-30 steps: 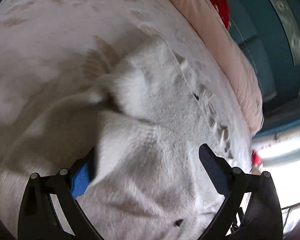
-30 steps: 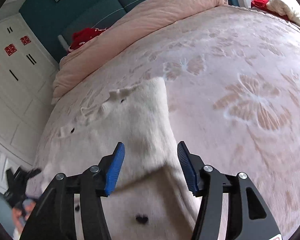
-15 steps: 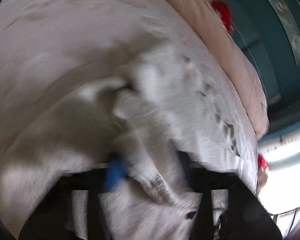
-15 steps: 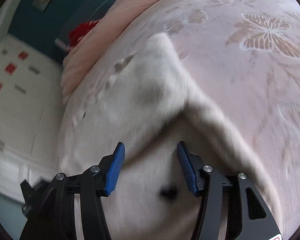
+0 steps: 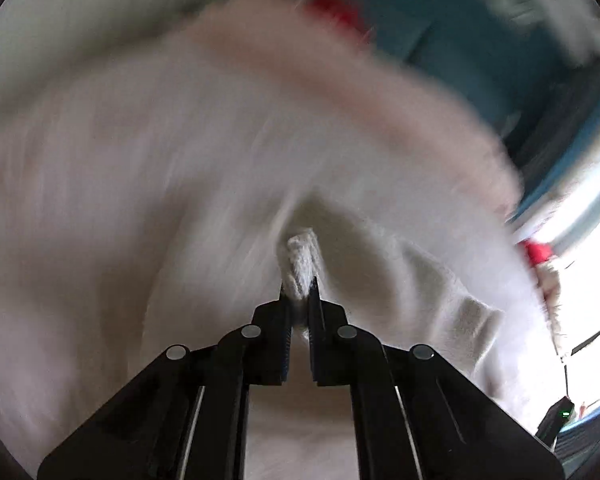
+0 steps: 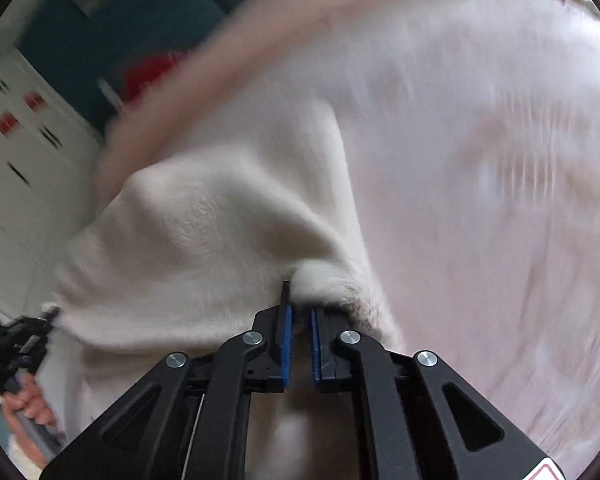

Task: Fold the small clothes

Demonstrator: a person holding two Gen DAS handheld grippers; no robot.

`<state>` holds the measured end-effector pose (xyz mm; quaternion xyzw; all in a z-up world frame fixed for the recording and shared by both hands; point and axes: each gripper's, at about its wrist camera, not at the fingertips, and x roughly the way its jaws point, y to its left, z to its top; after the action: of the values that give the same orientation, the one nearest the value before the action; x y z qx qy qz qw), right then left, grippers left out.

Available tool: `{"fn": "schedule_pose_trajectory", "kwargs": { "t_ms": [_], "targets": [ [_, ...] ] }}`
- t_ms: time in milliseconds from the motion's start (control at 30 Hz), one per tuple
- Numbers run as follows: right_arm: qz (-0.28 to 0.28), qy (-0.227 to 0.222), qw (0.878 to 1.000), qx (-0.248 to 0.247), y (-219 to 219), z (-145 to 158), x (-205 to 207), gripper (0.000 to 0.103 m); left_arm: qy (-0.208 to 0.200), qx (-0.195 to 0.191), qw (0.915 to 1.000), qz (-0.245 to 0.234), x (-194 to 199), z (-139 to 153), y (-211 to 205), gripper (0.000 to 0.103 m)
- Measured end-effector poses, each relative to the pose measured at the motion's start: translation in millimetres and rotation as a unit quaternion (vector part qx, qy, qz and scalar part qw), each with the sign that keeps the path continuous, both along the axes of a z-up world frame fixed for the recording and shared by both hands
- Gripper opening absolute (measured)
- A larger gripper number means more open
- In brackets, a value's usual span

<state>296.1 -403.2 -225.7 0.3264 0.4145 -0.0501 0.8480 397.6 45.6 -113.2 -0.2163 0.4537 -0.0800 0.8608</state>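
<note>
Black linkage, silver rivets, blue-padded fingers [image 6: 286, 344].

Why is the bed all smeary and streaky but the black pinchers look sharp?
In the left wrist view the bedspread is streaked with motion blur, while the left gripper and the pinched white garment stay crisp, and the window glares white. In the right wrist view the bedspread smears too, but the right gripper looks sharp.

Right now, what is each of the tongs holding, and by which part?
Both hold the fluffy white knitted garment. The left tongs pinch a thick bunched edge; the right tongs pinch another bunched edge. Which parts exactly cannot be told.
</note>
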Motion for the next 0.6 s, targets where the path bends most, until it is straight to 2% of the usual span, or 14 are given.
{"fn": "schedule_pose_trajectory", "kwargs": {
  "t_ms": [67, 100, 200, 267, 300, 400, 467, 500, 533, 567, 600],
  "targets": [
    [0.003, -0.014, 1.0, -0.017, 4, 10, -16, 0.014, 0.015, 0.004, 0.9998, 0.008, -11, -28, 4, 0.007],
    [0.006, -0.012, 1.0, -0.024, 4, 17, -21, 0.014, 0.001, -0.004, 1.0, 0.009, -20, -34, 7, 0.008],
    [-0.009, -0.04, 0.998, -0.047, -5, 46, -33, 0.023, -0.023, -0.011, 0.9996, 0.009, -28, -35, 12, 0.009],
    [-0.016, -0.052, 0.997, -0.06, -16, 60, -17, 0.047, -0.03, -0.011, 0.9994, 0.009, -27, -38, 10, 0.009],
    [-0.01, -0.048, 0.997, -0.062, -20, 63, 0, 0.051, -0.036, -0.011, 0.9992, 0.008, -29, -40, 10, 0.009],
    [0.008, 0.005, 0.996, -0.089, -32, 47, 78, 0.052, -0.052, -0.016, 0.9984, 0.013, -36, -44, 10, 0.01],
    [0.009, 0.043, 0.997, -0.07, -43, 31, 110, 0.048, -0.055, -0.024, 0.9981, 0.016, -36, -45, 11, 0.01],
    [0.01, 0.059, 0.997, -0.055, -45, 20, 122, 0.036, -0.057, -0.029, 0.9978, 0.016, -35, -46, 11, 0.01],
    [0.028, 0.069, 0.996, -0.039, -45, 13, 137, 0.011, -0.057, -0.033, 0.9977, 0.016, -34, -47, 11, 0.01],
    [0.027, 0.055, 0.997, -0.049, -45, 21, 141, 0.01, -0.058, -0.036, 0.9975, 0.017, -34, -48, 12, 0.01],
    [0.023, 0.015, 0.999, -0.047, -48, 35, 138, 0.01, -0.06, -0.042, 0.9971, 0.017, -34, -49, 13, 0.01]
  ]
}}
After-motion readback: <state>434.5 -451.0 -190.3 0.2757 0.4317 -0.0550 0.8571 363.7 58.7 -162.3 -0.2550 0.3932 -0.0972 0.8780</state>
